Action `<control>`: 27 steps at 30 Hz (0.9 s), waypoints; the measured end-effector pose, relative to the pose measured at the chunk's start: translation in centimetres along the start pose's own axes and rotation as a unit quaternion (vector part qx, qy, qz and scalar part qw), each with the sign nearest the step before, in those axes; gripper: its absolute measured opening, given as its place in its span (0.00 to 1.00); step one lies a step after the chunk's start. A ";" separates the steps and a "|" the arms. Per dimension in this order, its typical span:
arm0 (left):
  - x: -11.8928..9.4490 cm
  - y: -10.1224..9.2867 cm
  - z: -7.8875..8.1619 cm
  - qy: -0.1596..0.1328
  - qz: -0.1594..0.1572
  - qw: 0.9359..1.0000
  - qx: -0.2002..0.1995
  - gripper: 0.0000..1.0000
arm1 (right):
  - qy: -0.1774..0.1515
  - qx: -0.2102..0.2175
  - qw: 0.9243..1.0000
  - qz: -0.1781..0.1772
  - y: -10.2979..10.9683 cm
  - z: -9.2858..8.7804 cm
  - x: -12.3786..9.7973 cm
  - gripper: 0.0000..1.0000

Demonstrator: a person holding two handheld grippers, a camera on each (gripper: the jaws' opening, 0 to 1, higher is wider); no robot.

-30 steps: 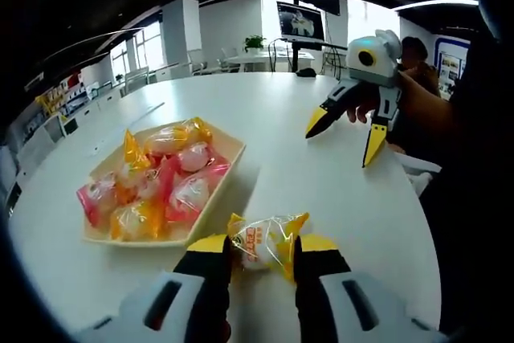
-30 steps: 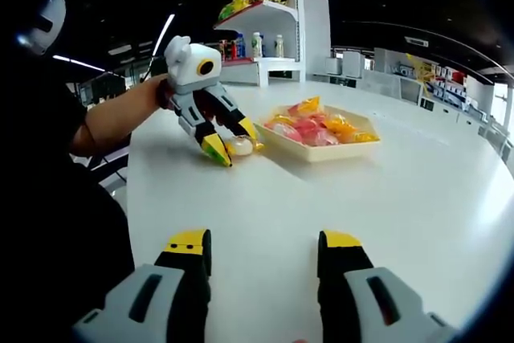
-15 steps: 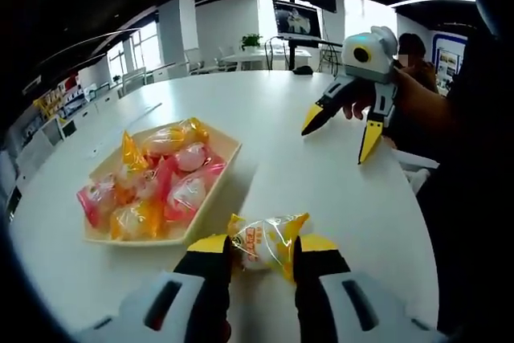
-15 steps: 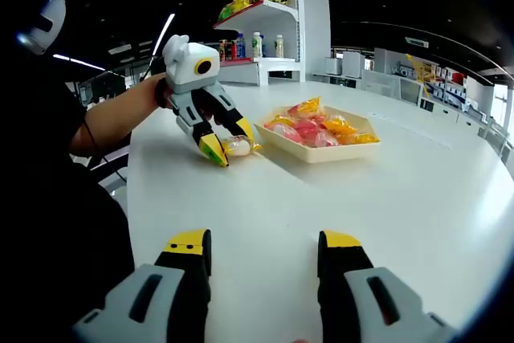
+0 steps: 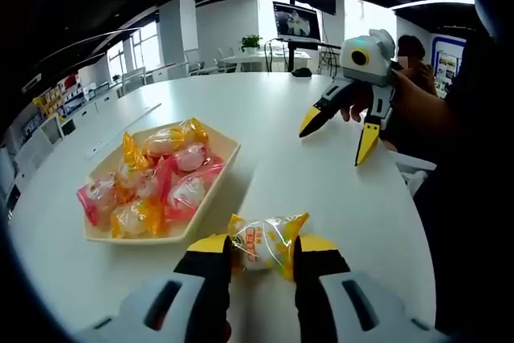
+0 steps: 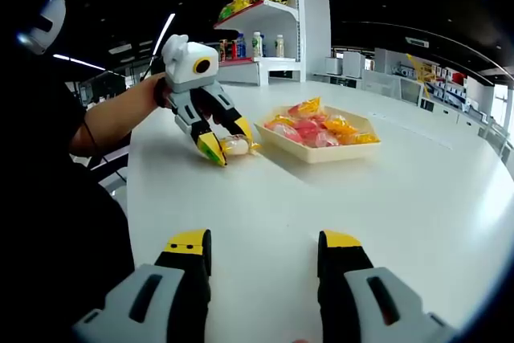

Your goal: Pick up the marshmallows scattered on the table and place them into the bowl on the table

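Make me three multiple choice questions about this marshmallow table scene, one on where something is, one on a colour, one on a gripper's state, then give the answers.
1. Where is the wrapped marshmallow that is outside the bowl?
A. between the left gripper's jaws
B. on the shelf
C. under the bowl

2. What colour are the tips of the right gripper?
A. red
B. yellow
C. white

3. What state is the right gripper in?
A. shut on a marshmallow
B. shut on the bowl
C. open, with nothing between its jaws

Answers: 1 A, the left gripper has the wrapper pinched between its jaws in the left gripper view. 2 B, both jaw tips show yellow caps. 3 C, bare white table shows in the wide gap between its jaws.
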State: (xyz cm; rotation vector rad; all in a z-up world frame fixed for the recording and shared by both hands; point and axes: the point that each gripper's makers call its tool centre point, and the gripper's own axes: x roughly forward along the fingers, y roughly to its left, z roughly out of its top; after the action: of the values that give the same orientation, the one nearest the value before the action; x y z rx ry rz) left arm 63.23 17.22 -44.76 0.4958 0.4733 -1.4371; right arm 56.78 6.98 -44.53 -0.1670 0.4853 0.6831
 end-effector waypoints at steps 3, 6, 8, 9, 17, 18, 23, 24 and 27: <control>-0.1 0.0 -0.1 0.003 0.001 1.000 0.002 0.31 | 0.000 0.000 1.000 0.000 0.0 0.1 0.0 0.53; -0.2 -0.1 0.0 0.001 0.000 1.000 0.003 0.31 | 0.000 -0.001 1.000 0.000 0.0 0.1 0.0 0.53; -0.3 -0.1 0.1 -0.002 0.000 1.000 0.004 0.31 | 0.000 -0.001 1.000 -0.001 -0.1 0.1 0.0 0.53; -0.3 -0.1 0.2 -0.005 -0.001 1.000 0.003 0.31 | 0.000 -0.001 1.000 0.000 -0.1 0.1 0.0 0.53; -0.5 -0.9 0.9 -0.024 -0.016 0.999 0.013 0.31 | 0.000 -0.002 1.000 0.002 0.0 0.2 0.1 0.53; -0.5 -0.9 0.9 -0.025 -0.017 0.999 0.013 0.31 | 0.001 -0.002 1.000 0.002 0.0 0.2 0.1 0.53; -0.6 -1.0 1.0 -0.029 -0.019 0.999 0.012 0.31 | 0.002 -0.003 1.000 0.003 0.0 0.2 0.2 0.53; -0.6 -1.0 1.0 -0.030 -0.019 0.999 0.012 0.31 | 0.001 -0.003 1.000 0.003 0.0 0.3 0.2 0.53; -0.8 -1.0 1.4 -0.037 -0.020 0.999 0.015 0.31 | 0.003 -0.003 1.000 0.002 -0.1 0.1 0.2 0.53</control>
State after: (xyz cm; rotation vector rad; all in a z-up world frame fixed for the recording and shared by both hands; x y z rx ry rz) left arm 62.14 17.01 -43.19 0.4585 0.4052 -1.4981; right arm 57.07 7.08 -44.53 -0.1740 0.4902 0.6872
